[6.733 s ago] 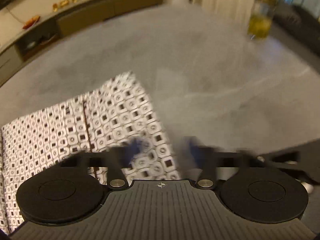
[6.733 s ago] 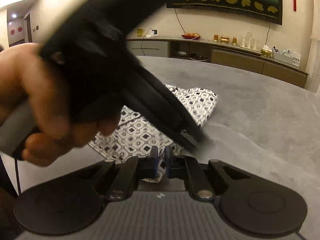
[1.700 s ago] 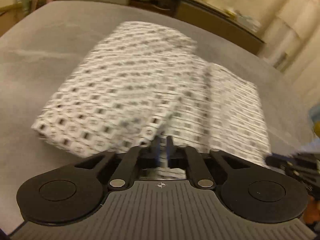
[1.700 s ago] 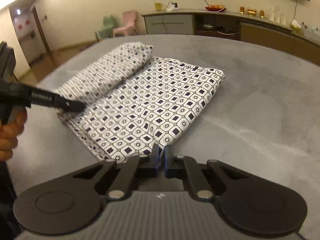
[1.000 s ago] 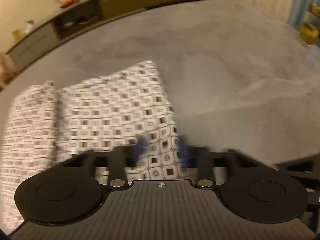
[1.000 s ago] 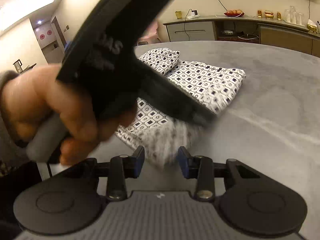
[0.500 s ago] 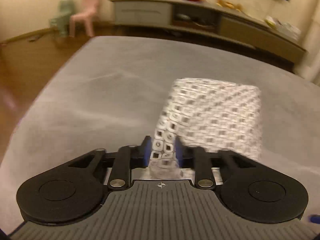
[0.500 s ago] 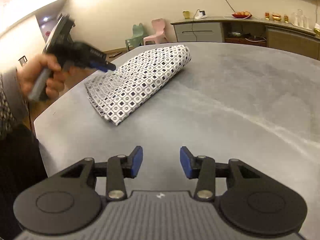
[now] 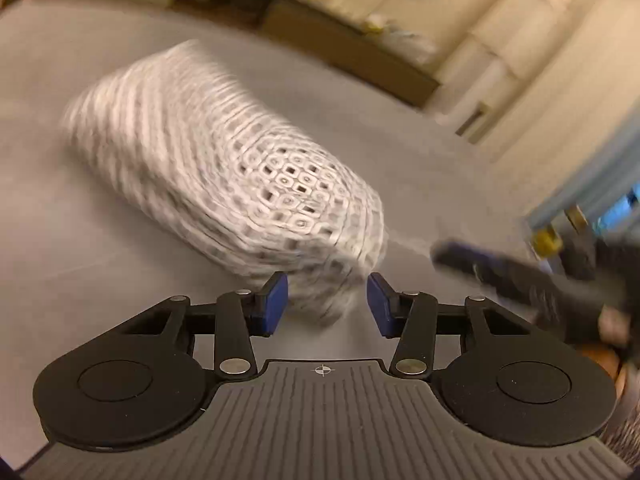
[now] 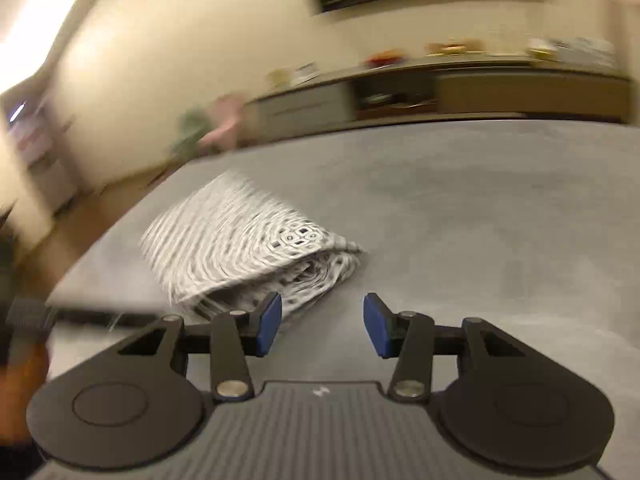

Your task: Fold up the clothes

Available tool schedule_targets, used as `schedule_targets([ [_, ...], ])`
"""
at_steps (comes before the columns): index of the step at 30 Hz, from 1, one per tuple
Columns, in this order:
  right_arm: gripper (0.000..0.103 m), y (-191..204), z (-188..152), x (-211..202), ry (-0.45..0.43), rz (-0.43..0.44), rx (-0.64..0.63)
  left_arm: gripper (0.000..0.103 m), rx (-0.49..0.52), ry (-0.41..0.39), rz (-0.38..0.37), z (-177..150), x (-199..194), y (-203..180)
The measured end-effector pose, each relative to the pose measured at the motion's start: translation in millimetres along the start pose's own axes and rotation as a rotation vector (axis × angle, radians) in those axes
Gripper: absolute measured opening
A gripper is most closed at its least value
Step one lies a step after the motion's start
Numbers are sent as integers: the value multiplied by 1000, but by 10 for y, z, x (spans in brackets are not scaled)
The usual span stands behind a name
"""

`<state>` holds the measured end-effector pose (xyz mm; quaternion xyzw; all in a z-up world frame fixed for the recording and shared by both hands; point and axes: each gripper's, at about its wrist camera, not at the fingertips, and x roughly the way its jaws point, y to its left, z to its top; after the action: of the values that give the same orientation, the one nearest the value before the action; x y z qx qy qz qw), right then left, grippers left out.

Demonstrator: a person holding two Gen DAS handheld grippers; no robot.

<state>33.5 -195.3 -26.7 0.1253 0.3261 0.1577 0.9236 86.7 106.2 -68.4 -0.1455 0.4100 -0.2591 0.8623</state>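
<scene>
- Two tools, both mine: left tool (image 9: pixel 327 300) and right tool (image 10: pixel 322 324) spread wide, pinching nothing.
- Folded patterned cloth (image 9: pixel 256 184) lies on the grey desk (image 10: pixel 480 208), just ahead of both tools, motion-blurred.
- Beyond the cloth, a long sideboard (image 10: pixel 460 92) lines the wall.

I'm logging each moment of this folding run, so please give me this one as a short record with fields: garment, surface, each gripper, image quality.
garment: white cloth with a dark square print, folded into a compact bundle, layered edges showing at its near end
surface: grey table top, bundle lying on it
left gripper: open, blue pads either side of the bundle's near end, not clamping it
right gripper: open, empty, bundle ahead to its left
image quality: both views motion-blurred
</scene>
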Motion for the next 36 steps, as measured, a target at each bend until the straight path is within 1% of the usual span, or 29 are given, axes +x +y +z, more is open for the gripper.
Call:
schedule_targets([
  [1,47,-67,11,-54,-11,0,24,38,22,-20,12,-38,-2,-68],
  [2,47,-134,23,-109,-23,-1,48,38,29,-21,15,-56,23,-48],
  [3,47,-168,25,-147,-29,3,57,37,14,-6,37,-59,63,18],
  [4,47,-118,6,-143,-23,17,28,36,-2,6,58,-59,97,88],
  [6,47,-19,-33,-137,-10,45,-31,36,-49,3,96,-46,97,268],
  [8,47,79,-72,-131,2,73,-90,36,-81,-20,138,-1,1,389],
  [9,47,144,-88,-121,4,78,-129,37,-111,-33,140,48,-26,454],
  [10,46,248,-97,-97,-6,59,-193,40,-142,-47,140,96,-57,517],
  [11,50,358,-109,-70,-20,32,-265,42,-179,-65,135,133,-105,574],
  [12,54,479,-131,-42,-43,-13,-355,47,-219,-83,130,192,-137,626],
  [13,64,586,-156,-17,-68,-64,-448,52,-261,-98,128,207,-200,706],
  [14,66,693,-183,44,-87,-113,-542,55,-302,-111,125,222,-252,784],
  [15,66,791,-213,132,-87,-147,-631,60,-337,-107,115,245,-240,839],
  [16,66,868,-247,220,-70,-165,-709,61,-356,-86,103,264,-188,867],
  [18,60,963,-315,379,-37,-197,-826,61,-395,-45,80,302,-85,923],
  [19,48,979,-331,428,-29,-211,-849,61,-410,-28,71,321,-35,944],
  [20,17,969,-333,442,-18,-207,-848,60,-396,-28,80,346,-1,929],
  [21,5,953,-326,414,-16,-197,-835,58,-382,-28,90,370,34,914],
  [22,4,950,-307,365,-19,-189,-828,48,-369,-29,100,391,61,901],
  [23,4,952,-293,328,-20,-182,-826,42,-364,-40,112,394,44,905],
  [24,4,960,-294,315,-13,-177,-837,34,-373,-50,114,389,40,933],
  [25,4,946,-310,304,3,-174,-849,32,-395,-57,102,378,53,986],
  [28,4,898,-431,439,94,-180,-898,27,-453,-54,65,334,114,1162],
  [29,4,888,-471,474,123,-174,-919,27,-460,-59,56,336,134,1185],
  [31,4,881,-493,428,149,-135,-934,25,-444,-73,47,355,101,1148],
  [33,12,858,-420,268,113,-94,-891,26,-416,-92,41,372,38,1086],
  [34,16,841,-350,137,64,-56,-848,28,-409,-94,41,380,31,1069],
  [36,22,809,-203,-114,-38,21,-755,29,-394,-96,43,395,19,1036],
])
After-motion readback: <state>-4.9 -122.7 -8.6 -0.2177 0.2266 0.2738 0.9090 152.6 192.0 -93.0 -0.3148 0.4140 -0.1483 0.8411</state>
